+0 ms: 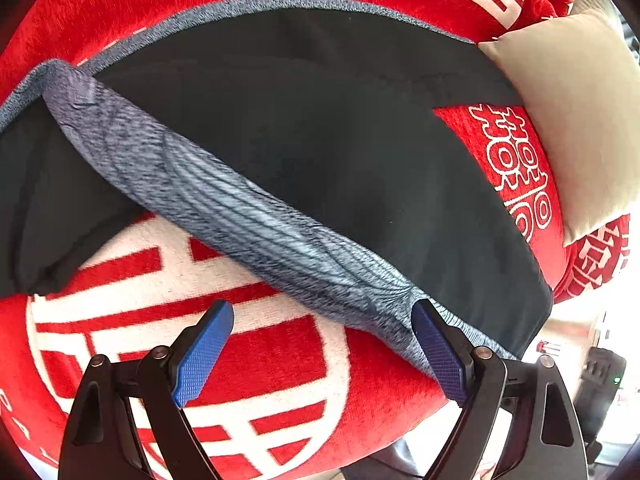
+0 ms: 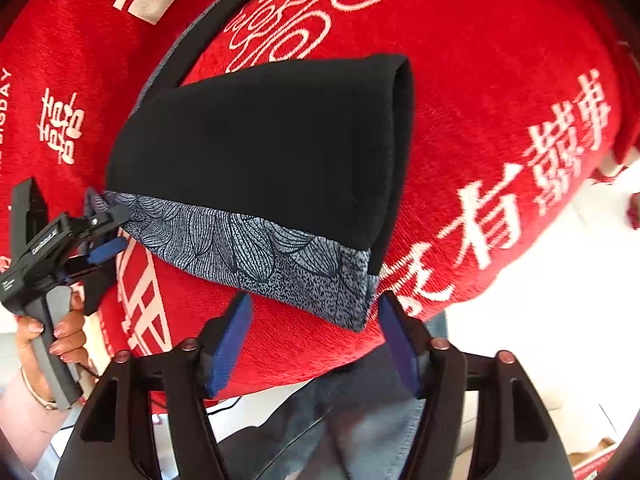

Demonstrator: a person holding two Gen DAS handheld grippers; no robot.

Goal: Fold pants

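blue pads of the right claw [image 2: 314, 340] sit closest in the right wrist view, spread wide with nothing between them, hovering just off the near corner of the pants [image 2: 264, 160]. the far finger's tip is right by that corner, can't tell if it touches.

so the pants are black with a grey leaf-print waistband [image 2: 256, 254], lying folded on the red blanket [image 2: 500, 100] with the big white chinese characters on it. in this view the fold sits at the far right end, rounded over, and the waistband runs along the near edge from the left claw across to the right one. long axis of the bundle goes along that waistband, roughly left to right, slanting down toward the right claw.

left claw [image 1: 322, 344] is spread open too in its own view; its right pad [image 1: 438, 354] lies against the waistband end [image 1: 248, 216], the other pad is over bare blanket. from the right wrist view the left claw [image 2: 105, 236] is at the opposite waistband corner, held by a hand [image 2: 64, 334] with painted nails.

further out: a beige cushion [image 1: 568, 120] rests at the far right of the blanket, touching the black fabric's edge. no containers anywhere that i can spot. blue denim [image 2: 360, 420] shows below the blanket edge.
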